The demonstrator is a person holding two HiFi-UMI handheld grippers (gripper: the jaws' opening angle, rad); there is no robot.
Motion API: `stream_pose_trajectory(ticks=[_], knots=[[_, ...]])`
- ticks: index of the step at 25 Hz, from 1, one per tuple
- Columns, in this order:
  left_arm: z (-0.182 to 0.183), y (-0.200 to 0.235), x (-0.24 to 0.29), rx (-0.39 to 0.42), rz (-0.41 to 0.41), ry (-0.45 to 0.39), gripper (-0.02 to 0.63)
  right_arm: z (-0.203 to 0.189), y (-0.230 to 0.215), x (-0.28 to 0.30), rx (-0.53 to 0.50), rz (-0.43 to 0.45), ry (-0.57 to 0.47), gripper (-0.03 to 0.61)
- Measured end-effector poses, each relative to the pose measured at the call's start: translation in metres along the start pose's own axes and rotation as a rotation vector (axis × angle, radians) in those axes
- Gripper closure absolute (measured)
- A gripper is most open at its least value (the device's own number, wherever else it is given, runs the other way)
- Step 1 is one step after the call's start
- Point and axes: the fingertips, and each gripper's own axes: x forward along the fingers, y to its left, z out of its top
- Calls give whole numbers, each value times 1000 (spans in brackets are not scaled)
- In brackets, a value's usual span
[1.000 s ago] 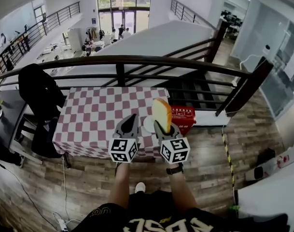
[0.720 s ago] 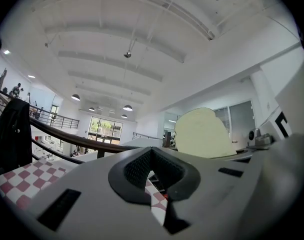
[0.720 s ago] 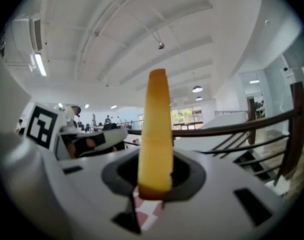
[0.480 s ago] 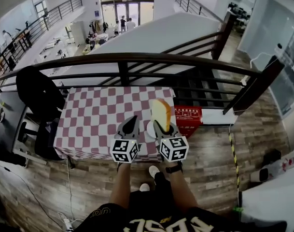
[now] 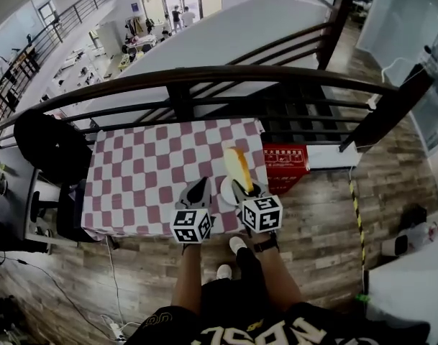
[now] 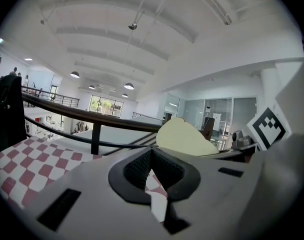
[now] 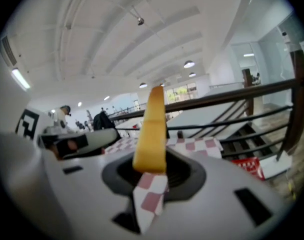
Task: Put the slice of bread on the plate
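Our right gripper (image 7: 151,170) is clamped on the slice of bread (image 7: 150,129). Its jaws are drawn in narrow against the two flat faces, so the slice stands upright between the pads with its golden edge turned back toward the gripper's camera. In the head view the slice rises ahead of the gripper's tips. The white plate (image 5: 224,190) lies just to the left of those tips and is partly hidden by them. We cannot tell whether the bread touches the plate.

The table (image 5: 139,171), under a red-and-white checked cloth (image 5: 161,146), spreads out ahead of both grippers and to their left.

Our left gripper (image 6: 152,154) sits just to the left of the right one. Its jaws are brought together at the tips with nothing between them, and only the cloth shows through the gap behind the pads. From there the pale face of the slice appears just ahead and to the right.

A red box (image 5: 285,165) sits to the right of the right gripper, past the table's edge. A dark railing (image 5: 204,77) runs across beyond the table, well ahead of both grippers.
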Motion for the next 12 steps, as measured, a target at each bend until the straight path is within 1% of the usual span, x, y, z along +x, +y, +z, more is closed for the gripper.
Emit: stream_pose_trajectory(ticks=[4,8,12], knots=[[-29,1,13,-19,-2,72,595,-29,-17,15,57,-10,69,482],[-58,5,24,-39,5,138,595,-63,-26,30,108,12,143,482],[-86,16,27,-71,29,197,595,-98,-36,40,207,12,187,482]])
